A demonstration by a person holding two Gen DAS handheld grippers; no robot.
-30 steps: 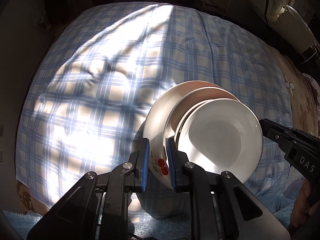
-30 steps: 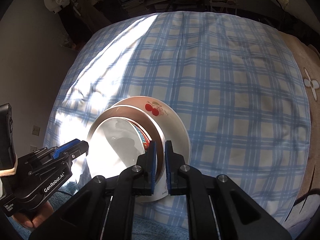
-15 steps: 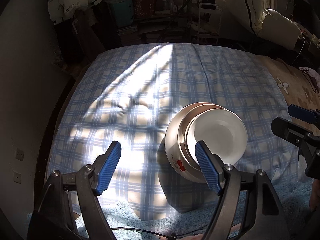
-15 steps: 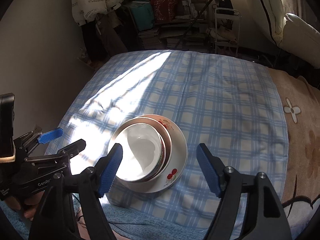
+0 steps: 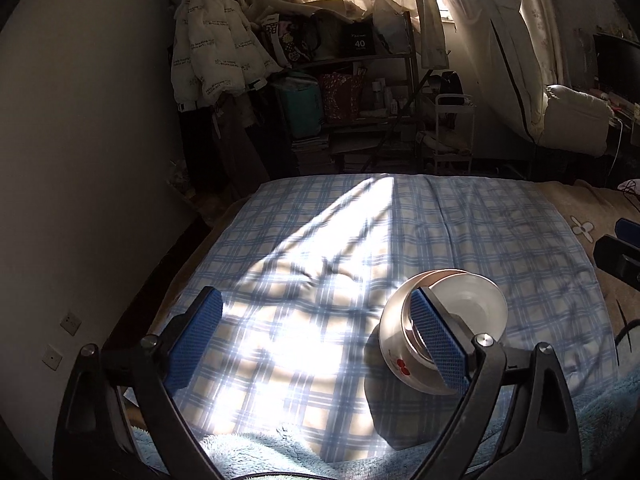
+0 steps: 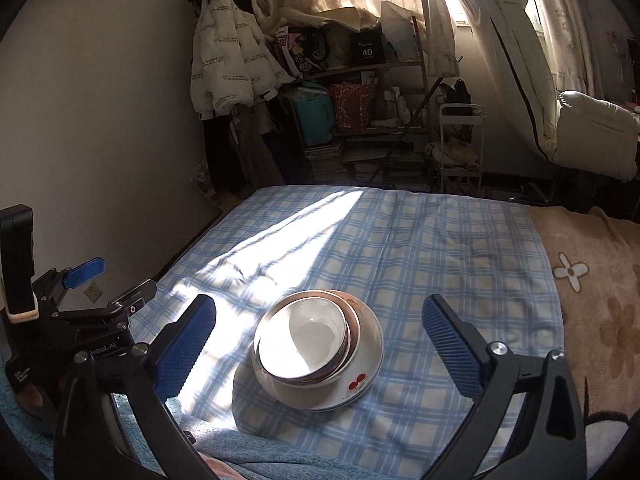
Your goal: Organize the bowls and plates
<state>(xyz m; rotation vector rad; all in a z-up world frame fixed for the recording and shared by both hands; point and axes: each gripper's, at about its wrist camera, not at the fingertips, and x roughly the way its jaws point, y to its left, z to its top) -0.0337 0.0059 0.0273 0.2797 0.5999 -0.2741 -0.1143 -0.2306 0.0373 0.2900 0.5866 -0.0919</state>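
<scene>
A white bowl (image 6: 308,332) sits nested in another bowl on a white plate (image 6: 362,380) with a red cherry print, all on the blue plaid cloth (image 6: 420,248). My right gripper (image 6: 318,306) hovers above and short of this stack, its jaws still opening, nothing touching the blue pads (image 6: 452,344). In the left wrist view the bowl (image 5: 468,304) and plate (image 5: 394,344) lie low right, partly behind my right finger. My left gripper (image 5: 318,340) is raised off the stack too, jaws opening and empty. Each gripper shows in the other's view: left gripper (image 6: 116,280), right gripper (image 5: 622,244).
A light blue fluffy blanket (image 6: 248,452) lies along the near edge. A brown flowered blanket (image 6: 600,280) covers the right side. The wall (image 5: 88,160) runs close on the left. Cluttered shelves (image 6: 360,120) and a hanging white jacket (image 6: 228,60) stand beyond the far edge.
Both grippers were shut on the plate's rim a second ago. They have let go, spread wide and drawn back and up. The stack stays on the cloth.
</scene>
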